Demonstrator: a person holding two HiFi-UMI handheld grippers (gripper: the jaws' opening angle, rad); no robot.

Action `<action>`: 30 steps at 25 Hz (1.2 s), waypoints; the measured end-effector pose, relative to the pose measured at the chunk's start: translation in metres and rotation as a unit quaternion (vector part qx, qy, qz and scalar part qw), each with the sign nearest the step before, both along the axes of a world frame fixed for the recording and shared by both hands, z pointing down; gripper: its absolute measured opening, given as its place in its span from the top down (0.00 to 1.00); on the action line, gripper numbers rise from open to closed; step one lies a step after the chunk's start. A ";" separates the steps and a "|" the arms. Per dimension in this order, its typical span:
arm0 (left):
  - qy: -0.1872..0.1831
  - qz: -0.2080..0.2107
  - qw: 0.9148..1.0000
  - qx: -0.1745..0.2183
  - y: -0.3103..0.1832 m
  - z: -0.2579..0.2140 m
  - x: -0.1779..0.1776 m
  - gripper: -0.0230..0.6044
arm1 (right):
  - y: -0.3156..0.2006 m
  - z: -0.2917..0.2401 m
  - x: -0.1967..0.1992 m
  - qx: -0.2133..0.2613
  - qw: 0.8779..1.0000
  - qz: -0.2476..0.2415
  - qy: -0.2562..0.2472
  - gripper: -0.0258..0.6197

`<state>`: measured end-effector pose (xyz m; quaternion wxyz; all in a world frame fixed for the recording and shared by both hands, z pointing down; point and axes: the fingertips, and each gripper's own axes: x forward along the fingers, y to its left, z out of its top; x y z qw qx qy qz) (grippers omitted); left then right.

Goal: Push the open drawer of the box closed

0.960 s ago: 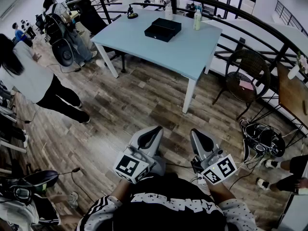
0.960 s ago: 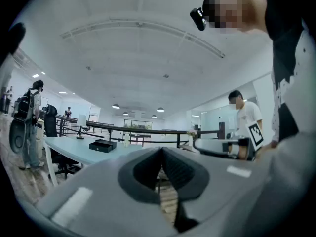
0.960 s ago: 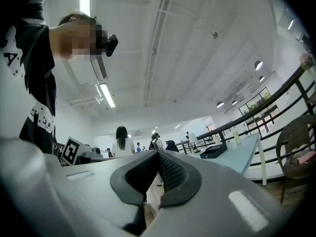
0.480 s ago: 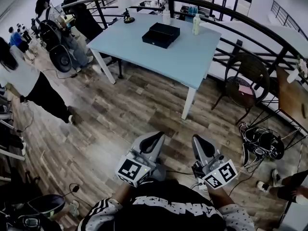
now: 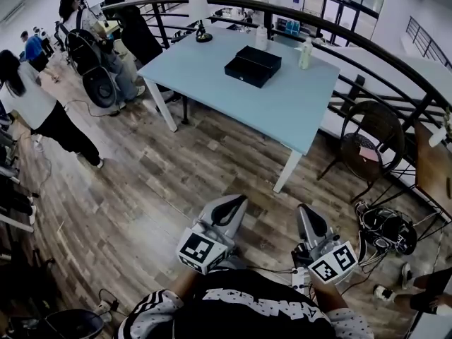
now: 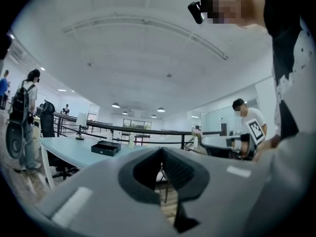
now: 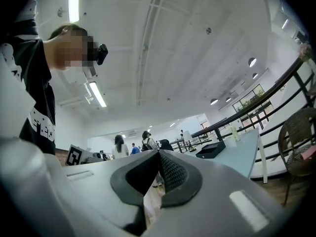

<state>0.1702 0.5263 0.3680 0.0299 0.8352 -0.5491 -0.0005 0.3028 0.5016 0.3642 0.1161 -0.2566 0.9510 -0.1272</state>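
The white-shirted person (image 5: 32,108) has walked farther from the box (image 5: 253,66).

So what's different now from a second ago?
The black box and blue table sit a bit lower in the head view, likely seen from nearer. A bystander in white walked off leftward. The left claw and right claw stay shut, empty, held low.

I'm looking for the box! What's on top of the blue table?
On the blue table: a black box, a small lamp and two bottles near the far edge. Whatever lies inside the box is hidden.
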 end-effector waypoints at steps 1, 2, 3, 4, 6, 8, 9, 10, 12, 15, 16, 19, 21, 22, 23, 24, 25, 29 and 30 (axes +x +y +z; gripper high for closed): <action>0.000 -0.005 1.000 0.002 -0.004 -0.002 -0.010 0.96 | -0.005 -0.001 -0.009 0.000 1.000 -0.002 0.002 0.98; 0.000 -0.008 1.000 0.004 -0.008 -0.004 -0.021 0.96 | -0.009 -0.002 -0.018 -0.001 1.000 -0.004 0.003 0.98; 0.000 -0.011 1.000 0.005 -0.011 -0.006 -0.031 0.96 | -0.013 -0.004 -0.028 -0.001 1.000 -0.007 0.004 0.98; -0.001 -0.015 1.000 0.006 -0.013 -0.008 -0.041 0.96 | -0.017 -0.006 -0.037 -0.001 1.000 -0.009 0.004 0.98; -0.002 -0.027 1.000 0.005 -0.017 -0.008 -0.063 0.96 | -0.023 -0.012 -0.057 0.005 1.000 -0.017 0.003 0.98; 0.000 -0.039 0.999 0.001 -0.021 -0.005 -0.083 0.96 | -0.025 -0.017 -0.075 0.013 1.000 -0.024 0.002 0.98; 0.001 -0.042 0.999 0.001 -0.022 -0.004 -0.091 0.96 | -0.026 -0.018 -0.082 0.016 1.000 -0.025 0.003 0.98; 0.001 -0.043 0.999 0.002 -0.023 -0.004 -0.098 0.96 | -0.027 -0.017 -0.088 0.017 1.000 -0.026 0.006 0.98; 0.001 -0.042 0.999 0.008 -0.027 -0.007 -0.109 0.96 | -0.031 -0.014 -0.097 0.014 1.000 -0.023 0.012 0.98; 0.008 -0.042 0.999 0.009 -0.033 -0.006 -0.125 0.96 | -0.039 -0.013 -0.110 0.011 1.000 -0.020 0.018 0.98; 0.011 -0.042 0.999 0.009 -0.035 -0.006 -0.129 0.96 | -0.040 -0.013 -0.114 0.012 1.000 -0.020 0.020 0.98; 0.016 -0.045 0.999 0.009 -0.035 -0.009 -0.140 0.96 | -0.043 -0.015 -0.125 0.015 0.999 -0.022 0.024 0.98; 0.017 -0.048 0.999 0.007 -0.035 -0.008 -0.145 0.96 | -0.045 -0.015 -0.131 0.011 0.999 -0.024 0.023 0.98; 0.017 -0.050 0.999 0.005 -0.035 -0.007 -0.148 0.96 | -0.046 -0.014 -0.134 0.008 0.999 -0.025 0.023 0.98; 0.017 -0.052 0.998 0.003 -0.034 -0.005 -0.151 0.96 | -0.047 -0.013 -0.138 0.006 0.999 -0.027 0.023 0.98; 0.016 -0.055 0.998 0.000 -0.034 -0.003 -0.155 0.96 | -0.048 -0.011 -0.141 0.004 0.999 -0.030 0.024 0.98; 0.015 -0.057 0.998 -0.005 -0.034 0.000 -0.159 0.96 | -0.049 -0.009 -0.145 0.003 0.999 -0.034 0.026 0.98; 0.017 -0.070 0.997 -0.004 -0.041 0.003 -0.169 0.96 | -0.060 -0.005 -0.157 0.002 0.998 -0.049 0.030 0.98; 0.017 -0.074 0.997 -0.001 -0.044 0.002 -0.172 0.96 | -0.065 -0.005 -0.159 0.002 0.998 -0.052 0.029 0.98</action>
